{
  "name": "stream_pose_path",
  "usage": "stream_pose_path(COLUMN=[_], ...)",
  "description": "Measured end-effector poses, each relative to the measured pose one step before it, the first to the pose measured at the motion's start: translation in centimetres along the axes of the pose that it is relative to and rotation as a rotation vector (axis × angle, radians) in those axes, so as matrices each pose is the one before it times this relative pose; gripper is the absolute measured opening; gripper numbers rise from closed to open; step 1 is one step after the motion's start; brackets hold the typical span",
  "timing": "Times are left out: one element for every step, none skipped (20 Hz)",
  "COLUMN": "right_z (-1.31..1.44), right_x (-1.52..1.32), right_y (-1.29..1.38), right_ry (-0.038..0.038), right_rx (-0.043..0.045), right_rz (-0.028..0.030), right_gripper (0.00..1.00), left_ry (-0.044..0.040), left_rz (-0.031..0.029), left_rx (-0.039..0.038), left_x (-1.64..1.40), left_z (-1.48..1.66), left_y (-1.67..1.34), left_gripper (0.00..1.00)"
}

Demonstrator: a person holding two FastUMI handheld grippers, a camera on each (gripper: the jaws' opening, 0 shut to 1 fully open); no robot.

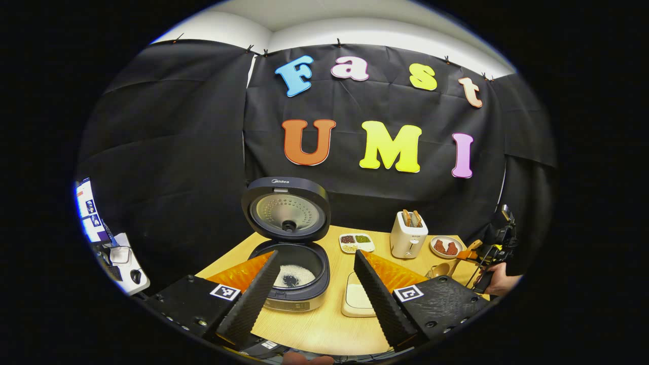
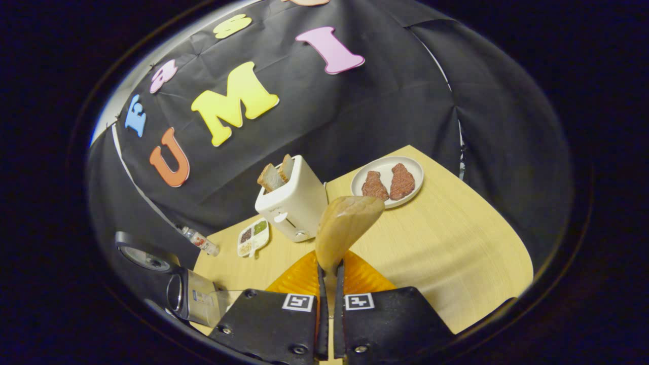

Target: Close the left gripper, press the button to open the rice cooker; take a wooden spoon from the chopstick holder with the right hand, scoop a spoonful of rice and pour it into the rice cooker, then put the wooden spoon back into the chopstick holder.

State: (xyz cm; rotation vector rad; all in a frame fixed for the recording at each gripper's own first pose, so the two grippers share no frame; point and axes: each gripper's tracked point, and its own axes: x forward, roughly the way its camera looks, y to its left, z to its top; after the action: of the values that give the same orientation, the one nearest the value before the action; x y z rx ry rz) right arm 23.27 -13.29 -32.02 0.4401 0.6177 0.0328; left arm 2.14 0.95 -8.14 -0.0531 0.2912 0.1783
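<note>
On the table (image 2: pixel 456 243): rice cooker (image 1: pixel 296 276) lid up, rice inside, w/ left gripper (image 1: pixel 317 296) spread wide just in front
Right gripper (image 2: pixel 328 284) clenched on wooden spoon (image 2: pixel 347 223) at the neck, bowl sticking up past the fingers; light, stiff, smooth wood, so prob. prone to twist – hold firm

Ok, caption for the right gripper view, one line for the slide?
Right gripper shut on the wooden spoon, bowl raised above the table near the toaster.
</note>
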Motion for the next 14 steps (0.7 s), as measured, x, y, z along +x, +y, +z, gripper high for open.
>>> stream_pose_path(right_z=[-0.44,-0.11,-0.423,-0.354,-0.129,-0.201,-0.168,-0.164,-0.172,0.276,0.596,0.602,0.628,0.664], right_x=[0.419,0.564,-0.005,0.239,0.276,0.22,0.04,0.076,-0.044,-0.26,-0.435,-0.422,-0.602,-0.557], right_y=[0.119,-0.016,0.131,0.058,-0.136,0.015,0.023,0.053,0.01,0.003,-0.013,0.017,-0.01,-0.249], right_ry=[-0.00082,-0.00457,-0.00205,-0.00175,0.00023,0.00145,0.00103,0.00407,0.00578,-0.00916,-0.01712,-0.01784,-0.01707,-0.01451], right_rx=[-0.02585,-0.02513,-0.01894,-0.015,-0.00792,-0.00261,0.00005,0.00782,0.00776,0.00227,-0.0065,-0.0146,-0.01556,-0.01782], right_rz=[-0.00392,-0.00818,-0.0027,-0.00276,-0.00498,-0.0009,0.00231,0.00768,0.00497,0.00044,-0.0045,-0.00403,-0.00659,-0.01734], right_gripper=[0.09,0.09,0.1,0.1,0.11,0.11,0.13,0.13,0.16,0.17,0.23,0.27,0.46,0.56], left_ry=[-0.00153,-0.00057,-0.00071,-0.00285,-0.00331,-0.00262,-0.00116,-0.00103,-0.00228,-0.00155,-0.00423,-0.00599,-0.00771,-0.00882], left_rz=[0.00445,0.00554,0.00666,0.00371,0.00415,0.00137,0.00109,-0.00045,0.00012,-0.00235,-0.00256,-0.00266,-0.00236,-0.00281], left_rx=[0.00211,0.00285,0.00218,0.00024,-0.00076,-0.00153,-0.00083,0.00093,0.0032,0.00151,0.00126,0.00066,0.00026,-0.00053], left_x=[-0.121,-0.096,-0.144,-0.102,-0.165,-0.069,-0.026,-0.057,0.03,0.027,0.005,0.097,-0.012,0.105], left_z=[0.126,0.027,0.103,0.16,0.205,0.107,0.14,0.054,0.135,0.164,0.209,0.246,0.289,0.352], left_y=[0.143,0.202,0.264,0.168,0.109,0.132,0.05,0.056,0.018,-0.088,-0.028,0.021,0.049,0.117], left_gripper=[0.95,0.95,0.95,0.95,0.95,0.95,0.95,0.95,0.95,0.95,0.95,0.95,0.95,0.95])
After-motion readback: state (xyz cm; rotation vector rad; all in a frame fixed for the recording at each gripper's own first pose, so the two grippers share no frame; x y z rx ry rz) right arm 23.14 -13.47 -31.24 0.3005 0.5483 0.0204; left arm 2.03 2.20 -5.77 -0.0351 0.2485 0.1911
